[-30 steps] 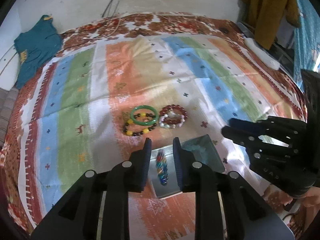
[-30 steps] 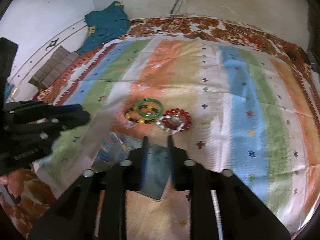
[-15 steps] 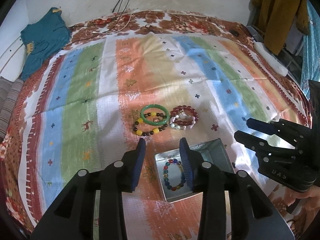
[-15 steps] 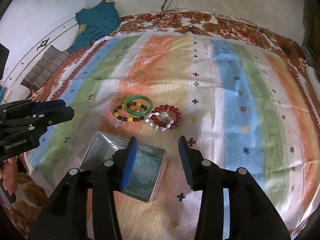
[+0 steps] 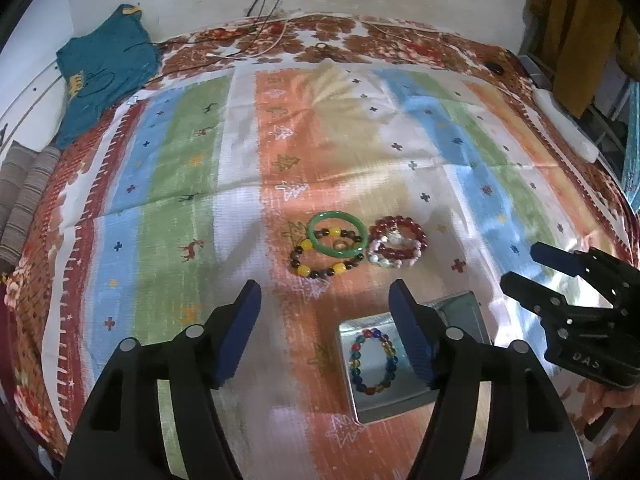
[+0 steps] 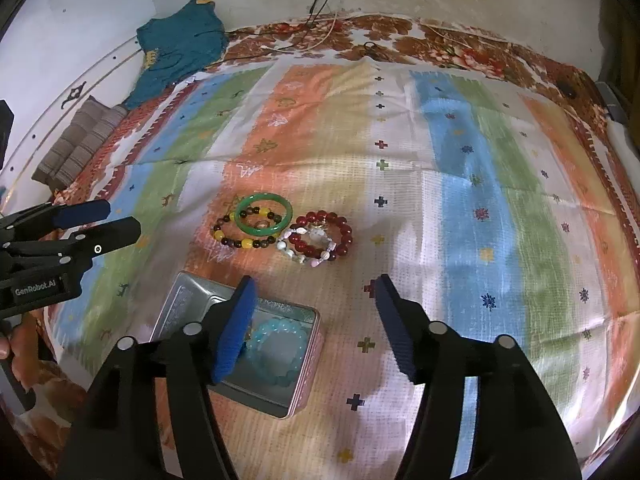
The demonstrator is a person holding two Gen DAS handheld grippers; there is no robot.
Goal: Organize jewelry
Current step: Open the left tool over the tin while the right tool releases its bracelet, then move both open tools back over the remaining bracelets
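A metal tin (image 5: pixel 476 312) (image 6: pixel 308 376) lies open on the striped cloth. It holds a multicoloured bead bracelet (image 5: pixel 373 361) and a pale blue bead bracelet (image 6: pixel 280 346). Beyond it lie a green bangle (image 5: pixel 338 233) (image 6: pixel 263 214) over a yellow-and-brown bead bracelet (image 5: pixel 320 262) (image 6: pixel 236 236), and a red bead bracelet (image 5: pixel 400 236) (image 6: pixel 324 236) with a white-pink one (image 6: pixel 306 250). My left gripper (image 5: pixel 325 330) is open and empty above the cloth left of the tin. My right gripper (image 6: pixel 314 326) is open and empty above the tin's right side.
A teal garment (image 5: pixel 104 72) (image 6: pixel 180 48) lies at the far left corner. Folded grey cloth (image 6: pixel 76 140) sits at the left edge. Cables (image 5: pixel 272 4) run along the far wall. A mustard garment (image 5: pixel 576 20) hangs at the right.
Both grippers opened wide and rose back from the tin. The multicoloured and pale blue bracelets now lie in the tin, released.
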